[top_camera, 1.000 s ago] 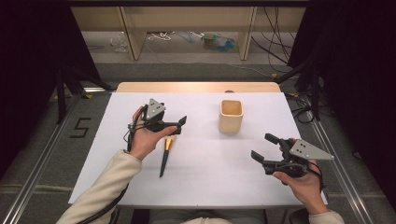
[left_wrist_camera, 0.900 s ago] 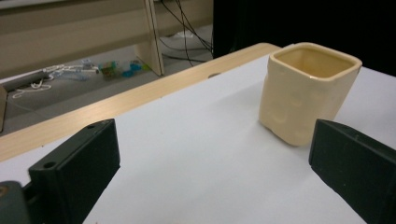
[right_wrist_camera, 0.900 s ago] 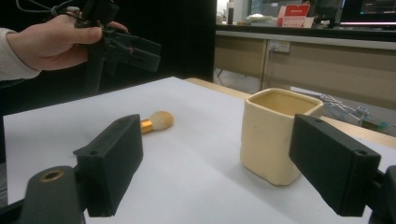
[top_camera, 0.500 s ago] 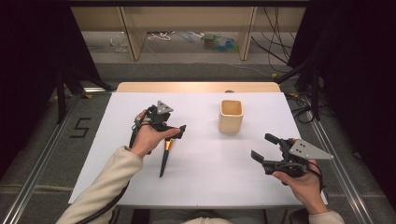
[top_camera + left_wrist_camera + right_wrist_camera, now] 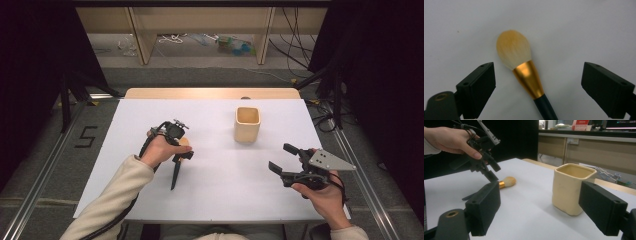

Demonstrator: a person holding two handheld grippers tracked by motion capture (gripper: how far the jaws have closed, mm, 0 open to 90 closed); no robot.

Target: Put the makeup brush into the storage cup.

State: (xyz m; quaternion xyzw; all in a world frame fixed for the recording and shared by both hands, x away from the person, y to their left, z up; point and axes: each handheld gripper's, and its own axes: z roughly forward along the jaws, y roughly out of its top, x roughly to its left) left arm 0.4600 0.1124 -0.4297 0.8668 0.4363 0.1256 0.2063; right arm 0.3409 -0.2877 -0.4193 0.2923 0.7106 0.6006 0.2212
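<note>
From the high view, the white worktop (image 5: 220,195) carries a square cream ceramic cup (image 5: 247,124), and everything else places itself against that cup: the left gripper (image 5: 183,150) hangs well to its left over a long makeup brush with a dark handle, gold ferrule and pale bristle head (image 5: 176,172), while the right gripper (image 5: 280,160) rests nearer the person and to the cup's right, its fingers spread with nothing between them. In the left gripper view the brush (image 5: 524,65) lies flat on the worktop between the two black fingers (image 5: 477,90), which have just been closing but are open and clear of it on both sides; this view alone makes plain that the brush is not yet grasped. The right gripper view looks level across the worktop, showing the cup (image 5: 571,188) upright and seemingly empty, the brush (image 5: 507,182) lying beyond it, and the left gripper (image 5: 490,176) tilted down above the ferrule. The pickup looks barely begun: closing on the brush, lifting it and probably carrying it to the cup remain.
</note>
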